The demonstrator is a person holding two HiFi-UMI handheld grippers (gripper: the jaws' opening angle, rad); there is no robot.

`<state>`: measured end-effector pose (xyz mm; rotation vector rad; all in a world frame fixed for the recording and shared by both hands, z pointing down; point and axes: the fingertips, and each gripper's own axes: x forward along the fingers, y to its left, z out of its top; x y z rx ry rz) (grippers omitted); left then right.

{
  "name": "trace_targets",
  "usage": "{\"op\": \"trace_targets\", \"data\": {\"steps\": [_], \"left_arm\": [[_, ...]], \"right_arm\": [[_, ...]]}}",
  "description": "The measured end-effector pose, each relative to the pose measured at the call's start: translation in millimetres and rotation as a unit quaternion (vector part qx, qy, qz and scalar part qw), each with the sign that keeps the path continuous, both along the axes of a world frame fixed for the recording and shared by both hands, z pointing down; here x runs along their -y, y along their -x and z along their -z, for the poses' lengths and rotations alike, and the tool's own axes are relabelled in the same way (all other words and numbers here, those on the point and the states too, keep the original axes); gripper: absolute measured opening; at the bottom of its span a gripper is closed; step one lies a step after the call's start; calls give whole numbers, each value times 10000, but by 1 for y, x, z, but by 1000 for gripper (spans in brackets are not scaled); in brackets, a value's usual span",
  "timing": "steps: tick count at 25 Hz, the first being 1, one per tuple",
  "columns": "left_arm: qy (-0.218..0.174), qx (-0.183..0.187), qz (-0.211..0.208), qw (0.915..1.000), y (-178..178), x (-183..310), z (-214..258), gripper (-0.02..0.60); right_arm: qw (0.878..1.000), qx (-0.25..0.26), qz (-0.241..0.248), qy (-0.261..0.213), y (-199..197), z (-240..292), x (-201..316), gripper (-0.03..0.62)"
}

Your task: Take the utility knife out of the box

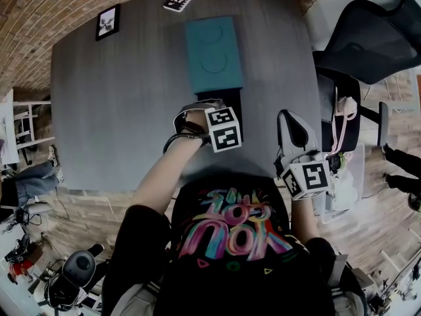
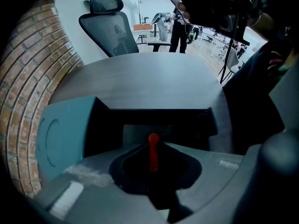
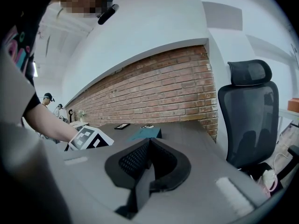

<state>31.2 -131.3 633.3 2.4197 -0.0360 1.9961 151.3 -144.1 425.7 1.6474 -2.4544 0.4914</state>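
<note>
Our left gripper pointed steeply down into the open black box. Its jaws were clamped on the red utility knife, whose long axis ran in line with them, rounded end toward the box. Our right gripper was closed and empty.

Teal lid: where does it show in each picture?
Head view: teal lid, top centre of the table.
Left gripper view: teal lid, large, at the left.
Right gripper view: teal lid, small, mid-picture.
Shared landmark: the black chair.
</note>
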Motion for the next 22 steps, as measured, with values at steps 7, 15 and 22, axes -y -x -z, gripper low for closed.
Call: {"op": "trace_targets", "data": {"steps": [7,15,22], "left_arm": [[-198,-81,111,9997,6,6,10,55],[-313,-83,176,9993,14,7,24,55],[-584,-220,267,9977,21,11,45,55]], "right_arm": [[10000,-13,-30,-57,-3,5,-4,0],[9998,-45,-14,-189,-3,15,-7,0],[9995,-116,53,-304,2,24,-10,0]]}}
